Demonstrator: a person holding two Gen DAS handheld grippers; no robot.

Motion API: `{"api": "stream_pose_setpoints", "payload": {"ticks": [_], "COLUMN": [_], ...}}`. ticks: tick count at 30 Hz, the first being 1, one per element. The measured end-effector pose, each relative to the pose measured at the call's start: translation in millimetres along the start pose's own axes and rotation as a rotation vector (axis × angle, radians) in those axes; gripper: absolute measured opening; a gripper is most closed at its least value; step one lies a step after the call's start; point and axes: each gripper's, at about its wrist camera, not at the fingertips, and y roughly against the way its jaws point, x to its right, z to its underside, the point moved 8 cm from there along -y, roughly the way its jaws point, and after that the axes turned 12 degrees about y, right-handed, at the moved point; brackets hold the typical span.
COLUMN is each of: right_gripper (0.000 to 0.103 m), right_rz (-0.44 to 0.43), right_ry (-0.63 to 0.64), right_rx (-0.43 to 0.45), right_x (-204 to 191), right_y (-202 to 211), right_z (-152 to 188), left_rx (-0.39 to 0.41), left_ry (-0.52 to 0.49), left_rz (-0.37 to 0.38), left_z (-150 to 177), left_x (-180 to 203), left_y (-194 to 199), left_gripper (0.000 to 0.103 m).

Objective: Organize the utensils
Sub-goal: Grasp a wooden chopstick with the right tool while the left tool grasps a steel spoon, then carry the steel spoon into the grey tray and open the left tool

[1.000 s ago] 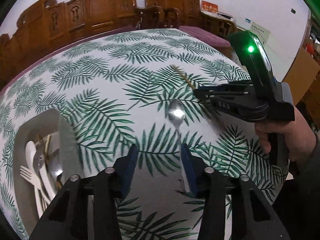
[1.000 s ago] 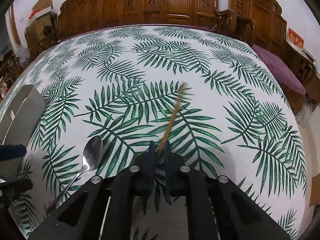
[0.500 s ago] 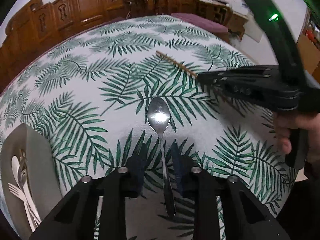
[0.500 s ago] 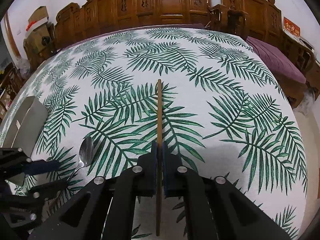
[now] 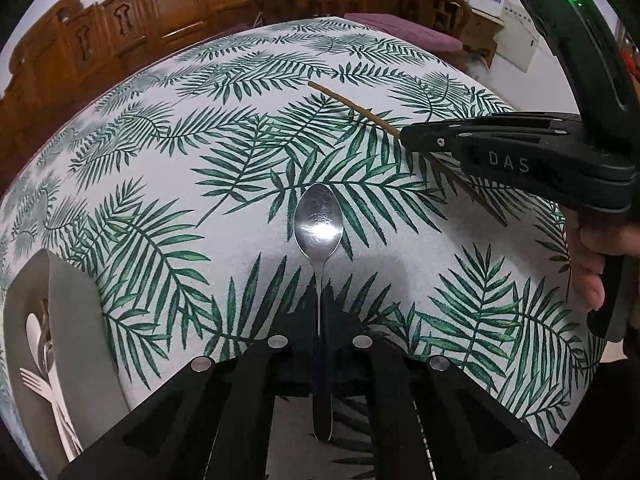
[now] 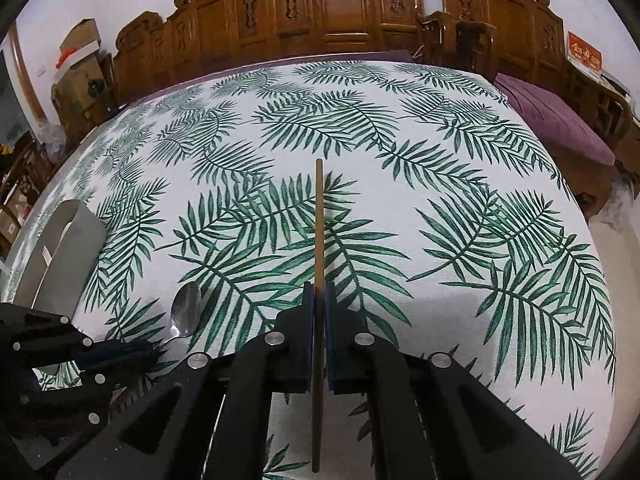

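Spoon (image 5: pixel 319 224) flat on the tablecloth (image 5: pixel 240 184), handle clamped in my left gripper (image 5: pixel 323 320), right gripper (image 6: pixel 319 312) pinching the chopstick (image 6: pixel 319 216); I'd lift both level toward the tray (image 5: pixel 72 320).

Spoon (image 5: pixel 319 224) handle partly hidden between the left gripper (image 5: pixel 323 322) pads. Gray utensil tray (image 5: pixel 76 320) cut off at the left edge, its forks and spoons only partly visible. Chopstick (image 6: pixel 319 280) middle section concealed inside the right gripper (image 6: pixel 319 312).
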Motion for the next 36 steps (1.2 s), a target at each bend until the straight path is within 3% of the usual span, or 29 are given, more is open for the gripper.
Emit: {"api": "stream_pose_setpoints", "payload": {"ticks": [17,36], "right_gripper": [0.006,0.006], "right_rz": [-0.003,-0.051], "right_ry": [0.065,0.148], "right_rx": [0.013,0.044], "right_x": [-30,-82], "right_y": [7,18], "right_z": [-8,-12], "left_rx": [0.079,0.164], "left_ry": [0.038,0.123], "left_rz": [-0.007,-0.076], "left_z": [-4,5], "left_x": [-28,-87], "left_y": [53,120], "left_gripper": [0.002,0.002]}}
